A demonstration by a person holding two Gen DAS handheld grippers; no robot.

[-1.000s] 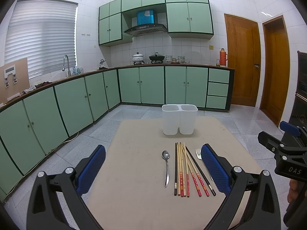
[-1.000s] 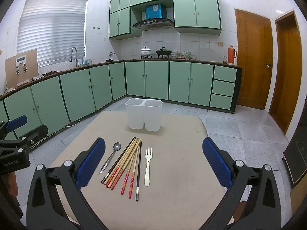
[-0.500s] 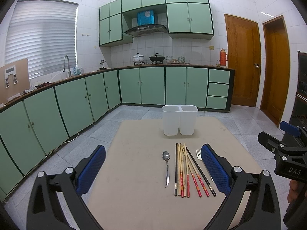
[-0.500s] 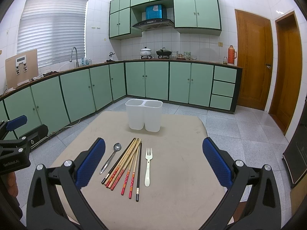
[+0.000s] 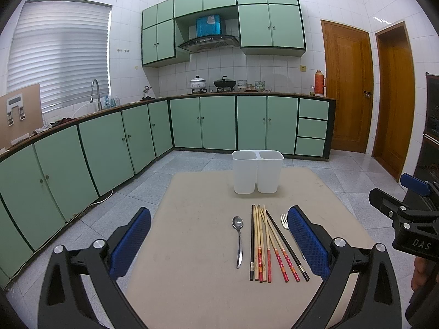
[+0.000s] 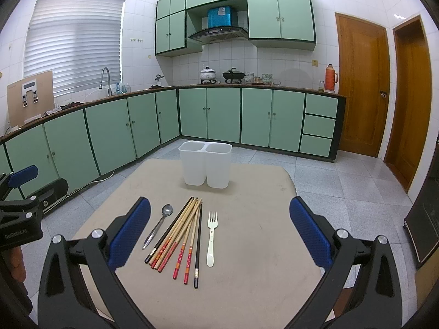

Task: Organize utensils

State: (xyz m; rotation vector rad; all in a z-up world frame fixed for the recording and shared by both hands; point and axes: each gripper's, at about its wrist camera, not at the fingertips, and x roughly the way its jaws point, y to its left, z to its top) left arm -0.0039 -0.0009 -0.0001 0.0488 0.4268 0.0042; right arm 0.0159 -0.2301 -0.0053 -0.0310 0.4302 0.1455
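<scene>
While both my left tongs (image 5: 219, 242) and right tongs (image 6: 219, 235) hover spread wide and empty over the counter (image 6: 260, 246), I count one spoon (image 6: 158, 229), one fork (image 6: 211, 237) and about eight chopsticks (image 6: 181, 235) lying between them in a row. Behind them stands a white holder (image 6: 205, 167) with two compartments, nothing showing above its rims. My right view shows the fork whole; my left view hides most of it behind a pad.
</scene>
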